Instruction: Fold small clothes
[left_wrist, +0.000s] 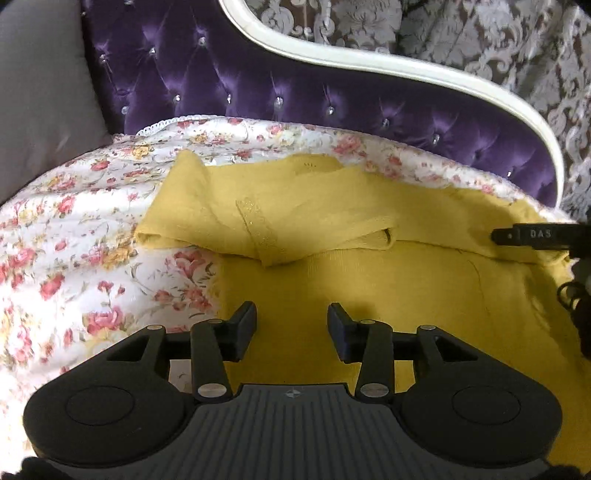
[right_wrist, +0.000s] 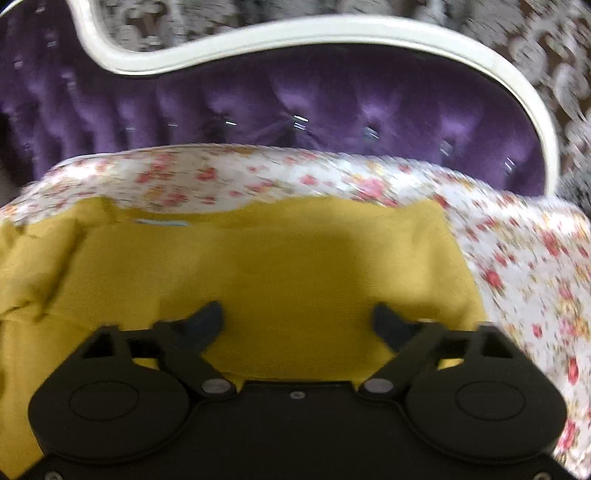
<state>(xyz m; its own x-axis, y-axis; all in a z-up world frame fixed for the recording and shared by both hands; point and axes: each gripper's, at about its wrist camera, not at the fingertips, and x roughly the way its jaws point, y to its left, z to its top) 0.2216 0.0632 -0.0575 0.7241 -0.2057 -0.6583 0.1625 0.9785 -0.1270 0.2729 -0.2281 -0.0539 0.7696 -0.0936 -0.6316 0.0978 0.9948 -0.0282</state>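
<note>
One garment on site: mustard-yellow knit top (left_wrist: 369, 280), lying on floral quilted bedspread (left_wrist: 74, 229) in front of purple tufted headboard (left_wrist: 258, 85) w/ white curved frame (left_wrist: 369, 70). Progress, judged: early-to-mid. Left sleeve (left_wrist: 207, 214) lies folded in across the chest, cuff end pointing toward garment centre; no body fold visible yet, right side appears flat and spread in right wrist view. Remaining, by est.: tidy right side, then fold body crosswise. Orientation: neckline w/ pale label (right_wrist: 159, 222) sits at far edge toward headboard, hem toward the cameras, so long axis runs near-to-far; folded sleeve lies across it, roughly side to side. Left gripper (left_wrist: 291, 319): released, fingers part-way apart, nothing between them, hovering over lower left of fabric near its edge against the bedspread. Right gripper (right_wrist: 297, 317): released, jaws wide, nothing clamped, over yellow knit; contact w/ cloth can't be confirmed, frame blurred. Right unit's finger also shows at right edge of left wrist view, lying over upper right of top. Grey pillow (left_wrist: 40, 110) at far left, clear of work.
</note>
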